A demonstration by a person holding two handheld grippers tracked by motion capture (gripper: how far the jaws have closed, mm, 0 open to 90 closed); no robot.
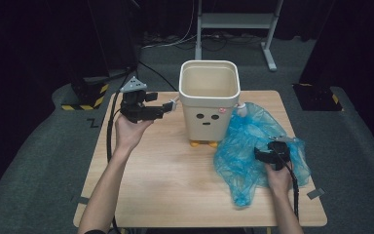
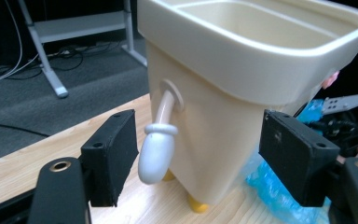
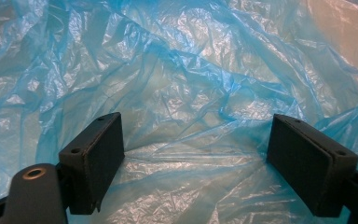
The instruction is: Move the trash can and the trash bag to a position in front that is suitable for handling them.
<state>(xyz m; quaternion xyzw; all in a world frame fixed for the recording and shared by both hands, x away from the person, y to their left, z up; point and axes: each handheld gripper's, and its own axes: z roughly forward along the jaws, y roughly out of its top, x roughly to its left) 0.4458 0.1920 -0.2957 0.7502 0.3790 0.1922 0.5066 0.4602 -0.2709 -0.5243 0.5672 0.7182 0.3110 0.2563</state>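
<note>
Crinkled, translucent blue plastic bag lies bunched beside the cream bin — both hand-held grippers spread wide, grasping nothing.

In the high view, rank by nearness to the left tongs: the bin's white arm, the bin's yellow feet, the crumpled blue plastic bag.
1. White arm-shaped handle on the cream face-printed plastic bin, just off the left tongs.
2. Yellow feet, under the bin's front.
3. Crumpled blue plastic bag, beyond the bin, under the right tongs.
</note>
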